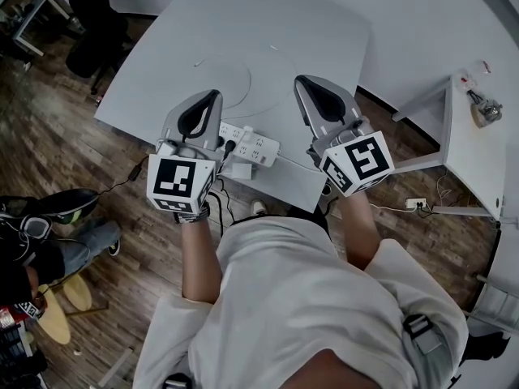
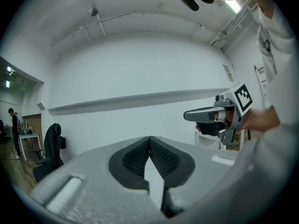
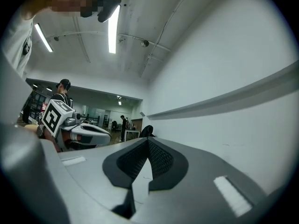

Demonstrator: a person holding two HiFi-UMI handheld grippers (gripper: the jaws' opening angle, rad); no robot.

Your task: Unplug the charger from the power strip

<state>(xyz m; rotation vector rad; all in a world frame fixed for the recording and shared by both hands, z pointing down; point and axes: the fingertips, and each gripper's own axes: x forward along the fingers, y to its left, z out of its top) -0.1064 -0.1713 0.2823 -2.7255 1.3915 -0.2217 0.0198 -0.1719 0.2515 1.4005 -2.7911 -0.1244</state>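
Power strip [image 1: 259, 147] flat on table [image 1: 268, 39], long axis running left-right, sockets up

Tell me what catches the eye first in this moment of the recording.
Two grippers with marker cubes dominate the head view: the left gripper and right gripper are held side by side above the white table, both shut and empty. Between them, near the table's front edge, lies a white power strip with plugs in it.

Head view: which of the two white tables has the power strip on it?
The large central table: the power strip lies near its front edge. The narrow table at right carries only small items.
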